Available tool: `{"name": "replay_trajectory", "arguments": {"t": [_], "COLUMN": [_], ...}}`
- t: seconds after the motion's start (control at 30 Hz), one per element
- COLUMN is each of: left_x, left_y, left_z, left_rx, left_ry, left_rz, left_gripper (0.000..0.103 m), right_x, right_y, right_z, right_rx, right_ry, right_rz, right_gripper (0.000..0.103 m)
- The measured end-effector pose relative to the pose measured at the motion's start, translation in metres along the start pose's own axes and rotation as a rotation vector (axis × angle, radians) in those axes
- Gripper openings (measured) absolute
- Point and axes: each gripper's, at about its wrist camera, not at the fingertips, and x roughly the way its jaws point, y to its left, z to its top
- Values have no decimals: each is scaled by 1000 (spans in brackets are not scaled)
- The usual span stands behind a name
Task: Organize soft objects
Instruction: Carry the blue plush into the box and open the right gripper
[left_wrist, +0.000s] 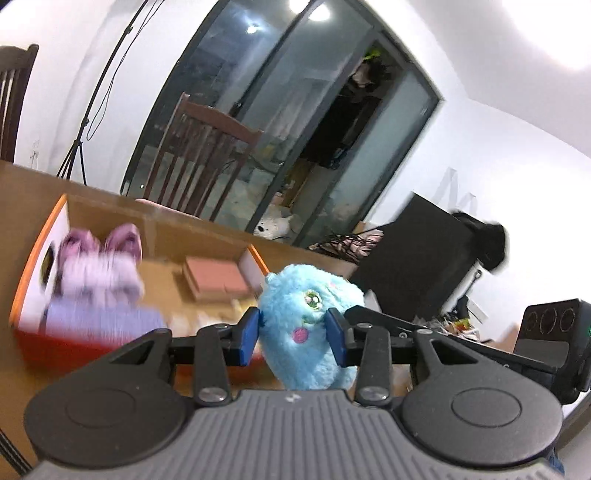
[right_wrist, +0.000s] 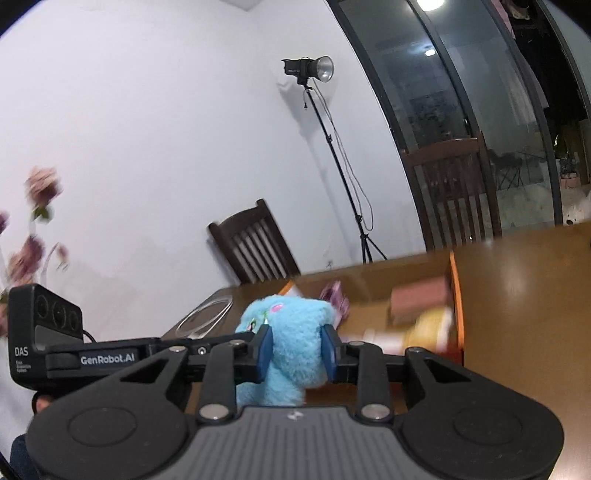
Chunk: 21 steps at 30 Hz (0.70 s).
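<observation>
A: From the left wrist, what was hard to make out?
B: The open cardboard box with orange edges on the brown wooden table was smeared; a purple plush inside was blurred; the left gripper, tilted slightly down, had its blue pads pressed into a fluffy blue plush toy, partly closed.

A: And the right wrist?
B: The box contents were blurred; the right gripper pinched the same toy, held above the table; the other gripper's body read "GenRobot.AI" and "DAS".
</observation>
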Motion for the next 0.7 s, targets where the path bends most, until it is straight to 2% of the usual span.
{"name": "replay_trajectory", "arguments": {"t": [0.13, 0.2, 0.27, 0.33, 0.37, 0.43, 0.5, 0.57, 0.7], "left_x": [70, 102, 127, 148, 159, 175, 183, 186, 188], "left_y": [42, 68, 90, 105, 110, 118, 121, 118, 108], "left_z": [41, 54, 63, 65, 66, 63, 62, 63, 61], "left_rx": [-57, -90, -93, -67, -40, -24, -14, 18, 81], "left_ry": [49, 87, 111, 128, 153, 188, 218, 217, 218], "left_rz": [67, 108, 162, 255, 305, 379, 409, 420, 429], "left_gripper": [39, 39, 39, 39, 35, 32, 27, 27, 31], "right_x": [89, 131, 175, 213, 234, 269, 287, 300, 297], "right_y": [-41, -60, -78, -92, -98, -100, -99, -98, -103], "right_z": [49, 61, 68, 70, 68, 62, 54, 47, 48], "right_rx": [35, 61, 95, 125, 139, 110, 69, 59, 68], "right_ry": [86, 131, 185, 235, 264, 315, 348, 386, 378], "right_rz": [-55, -72, -78, -78, -87, -128, -167, -173, -180], "right_gripper": [28, 28, 28, 28, 28, 20, 13, 13, 13]}}
